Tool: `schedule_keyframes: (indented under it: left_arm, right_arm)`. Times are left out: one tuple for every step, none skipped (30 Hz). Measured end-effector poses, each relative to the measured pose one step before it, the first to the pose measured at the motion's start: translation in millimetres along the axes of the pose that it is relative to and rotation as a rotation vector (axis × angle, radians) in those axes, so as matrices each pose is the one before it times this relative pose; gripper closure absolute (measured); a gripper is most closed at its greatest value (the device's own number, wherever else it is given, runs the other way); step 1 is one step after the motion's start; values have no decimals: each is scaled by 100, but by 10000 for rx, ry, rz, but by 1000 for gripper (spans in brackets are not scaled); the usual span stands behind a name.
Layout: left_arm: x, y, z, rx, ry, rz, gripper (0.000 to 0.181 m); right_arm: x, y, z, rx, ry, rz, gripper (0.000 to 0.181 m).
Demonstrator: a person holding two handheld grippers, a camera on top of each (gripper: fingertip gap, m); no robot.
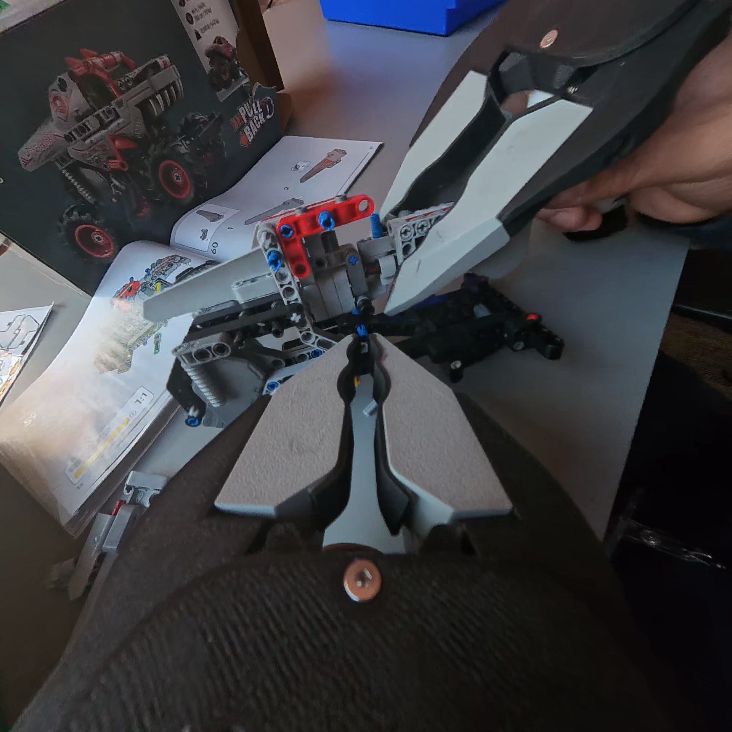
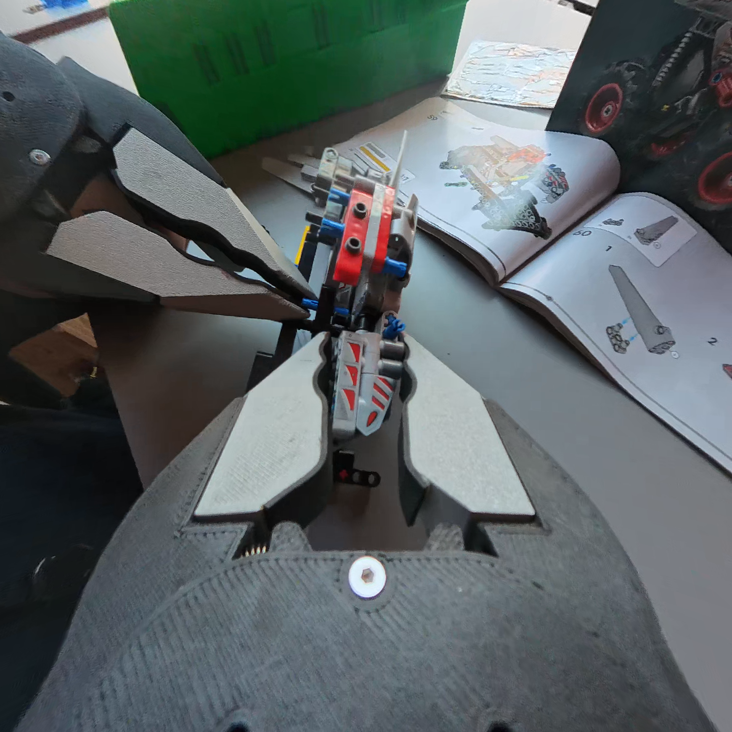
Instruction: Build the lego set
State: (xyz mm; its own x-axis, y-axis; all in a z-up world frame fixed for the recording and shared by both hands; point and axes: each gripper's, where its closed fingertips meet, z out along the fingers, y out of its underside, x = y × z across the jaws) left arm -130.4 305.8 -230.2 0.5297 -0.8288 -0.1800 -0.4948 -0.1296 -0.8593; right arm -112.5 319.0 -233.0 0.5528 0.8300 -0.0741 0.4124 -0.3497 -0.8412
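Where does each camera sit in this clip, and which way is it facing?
Left wrist view: rides the left hand-held gripper, looking along its fingers at the lego model; the instruction booklet and box lie behind, and a person's hand holds the right hand-held gripper.
Right wrist view: rides the right hand-held gripper, looking along the model toward a green bin; the left hand-held gripper enters from the left.
Shared: model, booklet, box, both grippers.
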Motion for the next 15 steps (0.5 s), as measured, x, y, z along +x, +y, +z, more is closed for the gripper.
schedule_keyframes:
  left_arm:
    - [26, 60, 46, -50, -4, 33, 180]
    - [-67, 77, 37, -50, -49, 64, 180]
    - [-62, 45, 0, -21, -30, 23, 180]
    - [-33, 6, -22, 4, 20, -42, 181]
    - [-44, 34, -26, -6, 25, -52, 181]
    - [-62, 8, -41, 13, 1, -50, 180]
    - [-69, 36, -20, -11, -17, -22, 180]
    - [-21, 124, 25, -75, 5, 5, 180]
    - [32, 128, 34, -84, 21, 30, 180]
    - [12, 25, 14, -13, 7, 17, 180]
    - [-7, 5, -2, 1, 8, -13, 180]
    - [-33, -24, -10, 14, -9, -23, 180]
    - [-11, -4, -15, 9, 9, -22, 180]
    - [2, -2, 2, 4, 7, -9, 180]
    - [-6, 9, 0, -10, -6, 3, 180]
  right_arm:
    - [15, -86, -26, -115, 191, -173, 152]
    - [-74, -204, -62, -23, 163, -207, 152]
    - [-86, -271, -85, 62, 132, -168, 153]
    - [-51, -255, -87, 88, 106, -79, 154]
    - [-1, -166, -28, 65, 90, -38, 154]
    - [77, -75, 38, 24, 140, -44, 154]
    - [109, -82, 73, 35, 223, -104, 154]
    - [84, -182, 51, 96, 279, -161, 153]
    - [80, -238, 23, 128, 296, -173, 153]
    - [96, -207, 8, 111, 282, -131, 154]
    - [94, -84, 86, 39, 216, -63, 155]
    - [35, 77, 154, -77, 120, -49, 154]
    - [21, 143, 139, -131, 68, -72, 154]
    - [26, 62, 74, -102, 82, -82, 154]
    - [33, 6, 56, -91, 120, -117, 154]
